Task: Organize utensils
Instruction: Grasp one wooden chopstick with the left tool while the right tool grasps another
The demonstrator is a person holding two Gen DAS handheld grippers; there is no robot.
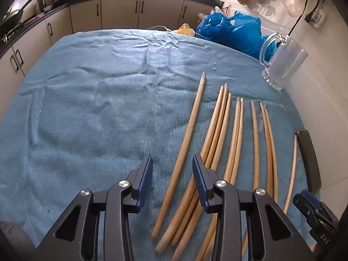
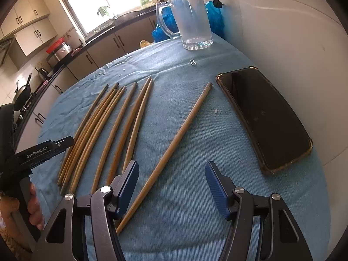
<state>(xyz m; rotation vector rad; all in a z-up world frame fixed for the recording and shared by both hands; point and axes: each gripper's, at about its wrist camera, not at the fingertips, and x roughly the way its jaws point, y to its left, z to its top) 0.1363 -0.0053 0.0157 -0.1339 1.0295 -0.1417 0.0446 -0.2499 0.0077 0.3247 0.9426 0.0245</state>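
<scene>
Both tools gape, holding nothing: left tool (image 1: 171, 163) above the bunched chopsticks (image 1: 219, 126), right tool (image 2: 171, 174) near the lone chopstick (image 2: 171, 150). Risk: round sticks roll on the towel-covered surface (image 1: 97, 97), or the left tool pinches several together. Glass mug (image 2: 191, 19) at the far right corner could tip if bumped.

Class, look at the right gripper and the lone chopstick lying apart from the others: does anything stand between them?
Nothing visible does. The right gripper is open, and the lone chopstick runs between its fingers on bare blue cloth. The phone lies off to the right.

The left gripper (image 2: 43, 150) body reads "GenRobot.AI"; the right gripper (image 1: 313, 215) body shows letters "DAS".
</scene>
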